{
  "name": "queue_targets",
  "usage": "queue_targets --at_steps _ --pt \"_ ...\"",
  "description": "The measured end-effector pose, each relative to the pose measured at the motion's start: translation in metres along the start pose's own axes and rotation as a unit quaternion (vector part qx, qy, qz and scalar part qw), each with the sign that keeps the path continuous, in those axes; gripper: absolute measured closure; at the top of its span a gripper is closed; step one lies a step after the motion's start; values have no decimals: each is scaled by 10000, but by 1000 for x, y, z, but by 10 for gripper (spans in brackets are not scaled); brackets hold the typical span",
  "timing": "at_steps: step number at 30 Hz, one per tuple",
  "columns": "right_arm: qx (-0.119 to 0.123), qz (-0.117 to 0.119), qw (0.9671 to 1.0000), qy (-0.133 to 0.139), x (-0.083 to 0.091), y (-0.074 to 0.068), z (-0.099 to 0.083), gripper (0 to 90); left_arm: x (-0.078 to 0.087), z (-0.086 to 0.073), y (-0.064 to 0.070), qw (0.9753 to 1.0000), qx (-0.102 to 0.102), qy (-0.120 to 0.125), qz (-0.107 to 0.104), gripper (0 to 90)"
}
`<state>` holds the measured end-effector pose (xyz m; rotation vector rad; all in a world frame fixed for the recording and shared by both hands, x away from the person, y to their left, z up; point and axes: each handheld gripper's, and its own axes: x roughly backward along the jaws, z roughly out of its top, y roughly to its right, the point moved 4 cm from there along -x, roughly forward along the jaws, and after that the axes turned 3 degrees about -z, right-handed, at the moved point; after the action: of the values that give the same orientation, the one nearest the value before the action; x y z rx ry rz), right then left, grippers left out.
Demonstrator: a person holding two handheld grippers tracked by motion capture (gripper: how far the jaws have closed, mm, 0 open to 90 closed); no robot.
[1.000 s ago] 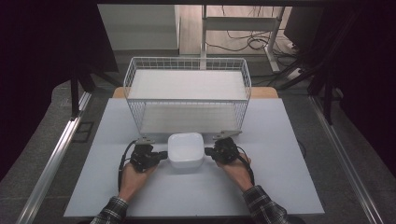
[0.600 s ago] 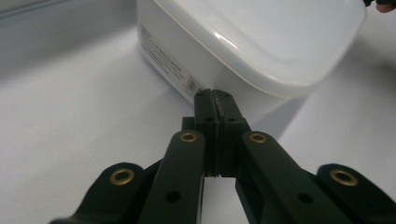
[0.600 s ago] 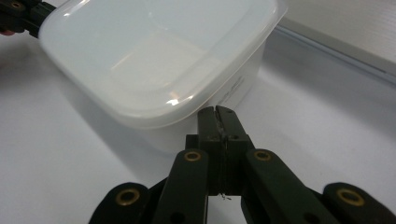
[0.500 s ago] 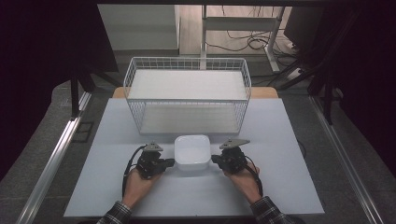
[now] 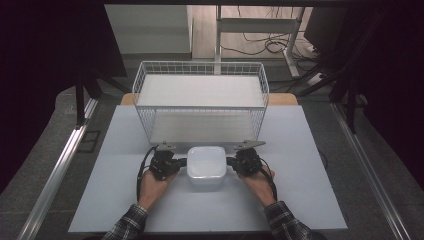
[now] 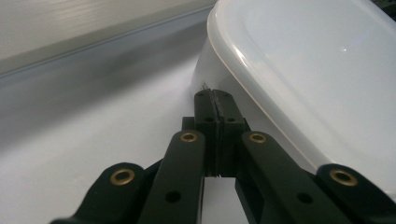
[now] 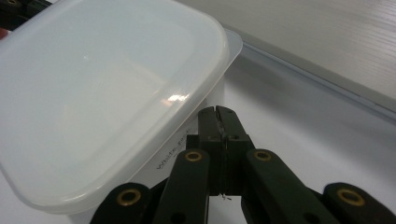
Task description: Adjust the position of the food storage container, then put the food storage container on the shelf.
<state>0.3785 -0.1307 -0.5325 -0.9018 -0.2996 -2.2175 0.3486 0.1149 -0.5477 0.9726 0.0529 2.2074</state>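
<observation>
Left gripper (image 5: 175,162): jaws pressed together, tips against the left wall of the lidded white container (image 5: 205,165), just under its rim. Container: on the tabletop (image 5: 310,165) in front of the wire basket (image 5: 201,70), drawn slightly nearer the person than a second ago. Right gripper (image 5: 234,161): jaws likewise closed, tips at the right wall; the two-sided squeeze looks set for moving it.

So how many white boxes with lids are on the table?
1. The lidded white box sits on the table in front of the wire basket, between the left gripper and the right gripper, both shut. The basket looks empty.
</observation>
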Motion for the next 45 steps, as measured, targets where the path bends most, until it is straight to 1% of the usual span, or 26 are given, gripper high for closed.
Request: queue_targets --at_steps 3,5,7,9,11,12,13,14,15,16,17,18,19,20,21,22,23,24,25,26,28,33,36,40,42,45 --pt "-5 -18 10000 -27 11 -6 -7 891 3 -5 8 10000 61 -20 -56 900" --pt "-1 -18 10000 -86 13 -9 -11 890 3 -10 14 9999 -27 -153 29 900" --pt "-9 -28 9999 -137 14 -11 -14 890 3 -12 15 9998 -54 -165 27 900" --pt "-8 -52 9999 -156 15 -12 -15 890 3 -13 14 9998 6 -176 -95 900" --pt "-52 -58 9999 -149 16 -13 -15 889 5 -13 13 9998 15 -148 -143 898" --pt "-106 -45 9998 -147 18 -13 -15 887 7 -13 13 9999 -10 -132 -112 872" --pt "-92 -109 9998 -130 24 -11 -15 865 17 -15 9 9997 -154 -109 143 763" --pt "-103 -97 9999 -91 27 -10 -15 851 17 -15 9 9997 -154 -109 143 720" --pt "-103 -97 9999 -91 27 -10 -15 851 23 -17 7 9996 -208 -79 157 720" --pt "-123 -21 9999 59 38 -7 -17 772 33 -21 4 9998 -213 -12 7 575" --pt "-123 -21 9999 59 38 -7 -17 772 33 -21 4 9998 -213 -12 7 519" --pt "-107 -6 9999 101 43 -6 -18 734 38 -24 4 9997 -236 56 -10 519" --pt "-74 -34 9999 137 48 -4 -20 663 41 -25 5 9996 -258 77 -46 440" --pt "-78 8 9997 228 55 -2 -23 523 45 -29 8 9993 -315 93 -172 318" --pt "-78 8 9997 228 55 -2 -23 523 45 -29 8 9993 -315 93 -172 271" --pt "-88 28 9997 240 60 -1 -27 360 49 -34 12 9987 -433 127 -219 225" --pt "-88 28 9997 240 60 -1 -27 360 49 -34 12 9987 -433 127 -219 193" --pt "-60 37 9996 270 62 -1 -29 302 49 -37 14 9987 -472 108 -181 193" --pt "-17 34 9996 290 62 -1 -30 220 50 -38 15 9985 -517 90 -163 142" --pt "34 10 9996 288 62 -1 -32 170 50 -39 15 9982 -577 74 -148 114" --pt "61 37 9995 297 60 -1 -34 91 47 -39 12 9979 -633 31 -146 96" --pt "28 78 9996 262 55 2 -35 36 48 -40 4 9972 -735 80 -53 65" --pt "34 84 9995 310 55 5 -35 23 50 -39 0 9970 -723 256 -125 35" --pt "112 66 9994 309 55 4 -35 27 50 -39 0 9973 -670 262 -176 32" --pt "108 120 9994 302 55 3 -33 28 48 -37 3 9975 -623 171 -298 31" --pt "127 122 9993 319 55 2 -31 30 47 -35 6 9971 -673 138 -319 32"
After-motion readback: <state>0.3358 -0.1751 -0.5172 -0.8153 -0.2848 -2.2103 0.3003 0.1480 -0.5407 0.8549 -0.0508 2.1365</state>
